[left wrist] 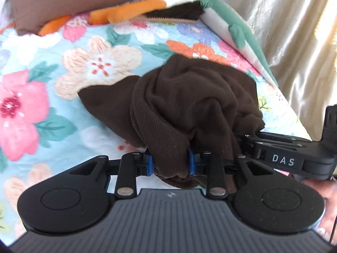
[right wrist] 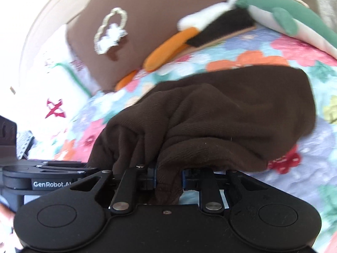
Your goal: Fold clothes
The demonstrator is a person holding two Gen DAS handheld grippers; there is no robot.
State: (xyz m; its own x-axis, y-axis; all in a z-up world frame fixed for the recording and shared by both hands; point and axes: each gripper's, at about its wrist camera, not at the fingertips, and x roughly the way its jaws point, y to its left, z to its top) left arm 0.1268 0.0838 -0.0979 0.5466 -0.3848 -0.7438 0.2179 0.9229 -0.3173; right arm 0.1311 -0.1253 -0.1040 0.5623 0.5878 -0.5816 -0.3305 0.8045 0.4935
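A dark brown garment (left wrist: pixel 189 101) lies bunched on the floral bedspread (left wrist: pixel 63 67). My left gripper (left wrist: pixel 170 164) is shut on a fold of its near edge between the blue pads (left wrist: pixel 149 165). My right gripper (right wrist: pixel 168 179) is shut on another fold of the same garment (right wrist: pixel 221 113), beside the left one. In the left wrist view the right gripper's body (left wrist: pixel 284 158) reaches in from the right. In the right wrist view the left gripper's body (right wrist: pixel 42 177) shows at the left. The fingertips are buried in cloth.
A brown pillow (right wrist: pixel 147 21) stands at the head of the bed. Orange, white, black and green plush toys (left wrist: pixel 147 6) lie in front of it. A cream curtain (left wrist: pixel 294 31) hangs to the right of the bed edge.
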